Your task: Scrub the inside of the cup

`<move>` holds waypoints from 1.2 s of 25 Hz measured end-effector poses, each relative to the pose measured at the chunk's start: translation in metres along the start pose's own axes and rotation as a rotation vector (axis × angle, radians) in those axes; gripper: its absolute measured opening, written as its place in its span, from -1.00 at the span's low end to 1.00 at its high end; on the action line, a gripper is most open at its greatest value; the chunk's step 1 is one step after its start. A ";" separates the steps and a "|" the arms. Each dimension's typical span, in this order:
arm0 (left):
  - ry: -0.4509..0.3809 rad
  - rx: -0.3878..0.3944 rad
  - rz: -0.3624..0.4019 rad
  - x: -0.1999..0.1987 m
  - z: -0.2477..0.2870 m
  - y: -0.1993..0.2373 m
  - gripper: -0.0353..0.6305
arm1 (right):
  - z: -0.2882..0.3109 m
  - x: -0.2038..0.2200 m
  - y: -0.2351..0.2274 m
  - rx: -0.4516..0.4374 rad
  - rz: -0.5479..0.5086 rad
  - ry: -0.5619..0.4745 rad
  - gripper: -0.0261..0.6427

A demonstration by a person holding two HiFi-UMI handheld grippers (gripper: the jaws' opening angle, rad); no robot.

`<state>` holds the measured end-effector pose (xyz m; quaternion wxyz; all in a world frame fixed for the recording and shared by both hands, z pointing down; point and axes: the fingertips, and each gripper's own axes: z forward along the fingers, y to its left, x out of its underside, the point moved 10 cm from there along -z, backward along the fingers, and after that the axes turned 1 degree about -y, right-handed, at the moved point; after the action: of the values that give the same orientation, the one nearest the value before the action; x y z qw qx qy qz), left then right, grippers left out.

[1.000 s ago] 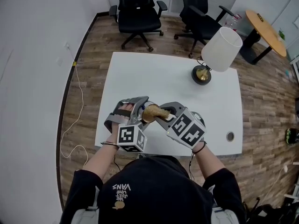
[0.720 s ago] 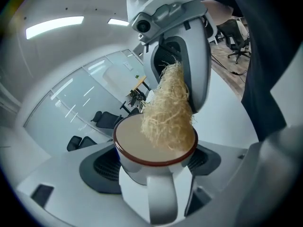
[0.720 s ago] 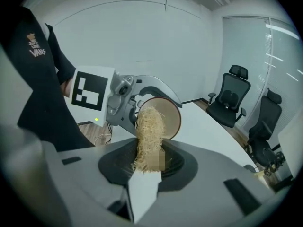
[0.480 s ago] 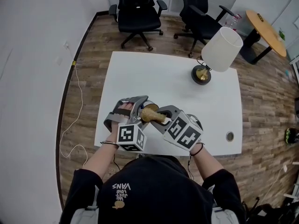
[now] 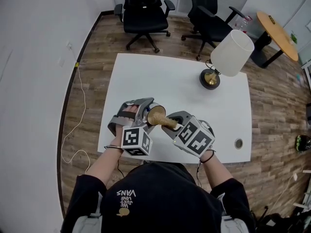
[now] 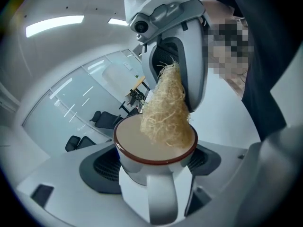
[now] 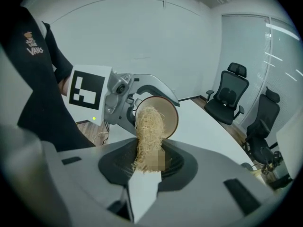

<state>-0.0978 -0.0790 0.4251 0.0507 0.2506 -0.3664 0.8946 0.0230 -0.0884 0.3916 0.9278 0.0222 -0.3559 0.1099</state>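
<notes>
My left gripper is shut on a white cup with a brown rim and tan inside, held above the white table's near edge. In the left gripper view the cup sits between the jaws, with its handle toward the camera. My right gripper is shut on a straw-coloured fibre scrubber. The scrubber's wide end rests inside the cup's mouth at its right side. In the right gripper view the scrubber reaches from my jaws into the tilted cup.
A lamp with a white shade and gold base stands at the table's far right. A cable grommet is near the right front corner. Two black office chairs stand behind the table, and a round wooden table is at the far right.
The right gripper pushed the scrubber deeper into the cup, then drew back slightly to the right. The left gripper and cup stayed almost in place.
</notes>
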 end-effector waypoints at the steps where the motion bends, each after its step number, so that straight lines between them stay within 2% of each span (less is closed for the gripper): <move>1: 0.001 0.003 0.002 0.001 0.001 -0.001 0.30 | 0.002 0.000 0.003 -0.019 0.005 -0.004 -0.62; 6: 0.002 0.020 0.018 0.000 0.006 -0.005 0.30 | 0.008 -0.006 0.002 -0.075 0.037 -0.071 -0.62; 11: -0.012 0.015 -0.028 -0.001 0.008 -0.005 0.30 | 0.003 0.001 -0.015 -0.040 0.156 -0.207 -0.62; 18: -0.089 0.028 -0.280 0.008 0.017 0.004 0.30 | -0.002 0.020 -0.028 0.018 0.328 -0.437 -0.61; 22: -0.124 0.037 -0.417 0.013 0.028 0.009 0.30 | -0.011 0.033 -0.035 0.058 0.366 -0.539 -0.61; 30: -0.203 0.033 -0.645 0.027 0.052 0.018 0.30 | -0.024 0.055 -0.054 0.127 0.459 -0.652 -0.61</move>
<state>-0.1053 -0.1298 0.4584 0.2901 0.4423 -0.2570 0.8088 0.0902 -0.1275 0.4122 0.7145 0.0332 -0.6197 0.3231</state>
